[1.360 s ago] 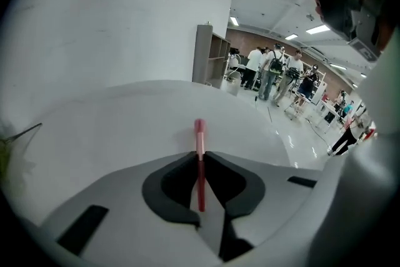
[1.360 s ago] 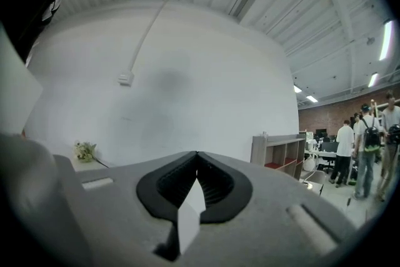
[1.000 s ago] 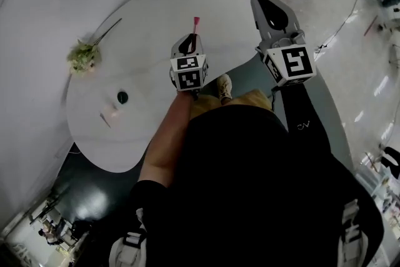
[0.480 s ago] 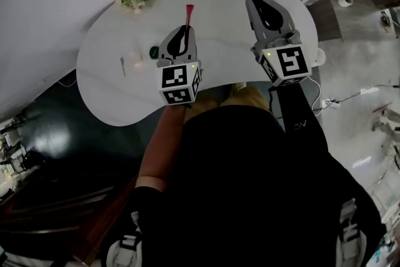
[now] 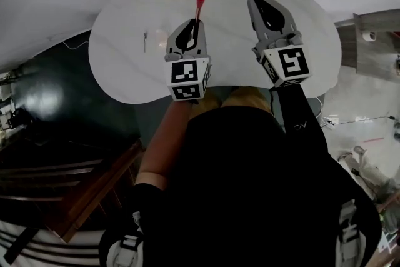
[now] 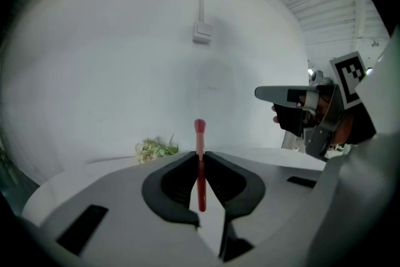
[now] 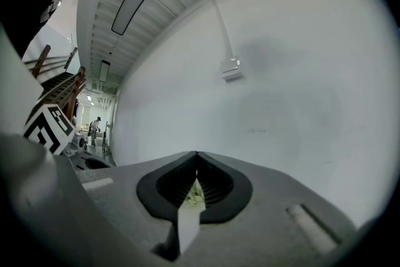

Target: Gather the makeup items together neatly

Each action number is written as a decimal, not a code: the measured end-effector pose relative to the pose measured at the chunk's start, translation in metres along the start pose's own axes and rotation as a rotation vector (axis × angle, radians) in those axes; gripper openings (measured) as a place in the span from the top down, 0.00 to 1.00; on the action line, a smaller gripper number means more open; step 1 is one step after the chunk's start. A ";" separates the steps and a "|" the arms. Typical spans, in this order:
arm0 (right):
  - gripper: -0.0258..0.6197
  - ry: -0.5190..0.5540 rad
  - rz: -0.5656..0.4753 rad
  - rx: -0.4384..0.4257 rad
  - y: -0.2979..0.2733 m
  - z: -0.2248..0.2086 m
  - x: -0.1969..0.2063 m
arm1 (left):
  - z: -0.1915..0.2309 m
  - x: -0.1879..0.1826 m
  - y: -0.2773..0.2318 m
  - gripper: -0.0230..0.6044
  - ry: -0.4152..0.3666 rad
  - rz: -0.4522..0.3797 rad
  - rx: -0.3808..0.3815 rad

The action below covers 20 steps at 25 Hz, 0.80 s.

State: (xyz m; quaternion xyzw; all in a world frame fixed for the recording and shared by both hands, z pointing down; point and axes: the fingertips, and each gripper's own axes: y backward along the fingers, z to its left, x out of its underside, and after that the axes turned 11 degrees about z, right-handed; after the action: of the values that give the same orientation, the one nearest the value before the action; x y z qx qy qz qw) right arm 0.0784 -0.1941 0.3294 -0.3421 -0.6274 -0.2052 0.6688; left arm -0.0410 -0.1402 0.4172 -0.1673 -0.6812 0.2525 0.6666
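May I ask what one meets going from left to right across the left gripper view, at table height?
flower bunch → red brush, clamped in the jaws of the left gripper → right gripper

White wall [image 6: 94, 59], switch box [image 6: 201, 32] mounted, is seen ahead of the left gripper [image 6: 200, 154]. White rounded table [image 5: 125, 72] is set below it, dark floor [image 5: 44, 97] to its left.
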 end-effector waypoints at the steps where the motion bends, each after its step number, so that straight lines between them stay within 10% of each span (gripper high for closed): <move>1: 0.95 0.002 0.010 -0.002 -0.003 0.002 0.003 | 0.002 0.007 -0.007 0.90 0.004 0.016 -0.004; 20: 0.95 0.040 0.112 0.000 -0.003 -0.009 0.035 | 0.006 0.151 -0.097 0.90 0.332 0.380 -0.039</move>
State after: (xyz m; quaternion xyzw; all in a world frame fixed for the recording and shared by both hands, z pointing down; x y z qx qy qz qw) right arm 0.0870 -0.1974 0.3646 -0.3722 -0.5939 -0.1743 0.6916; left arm -0.0451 -0.1347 0.5970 -0.3442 -0.5236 0.3291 0.7064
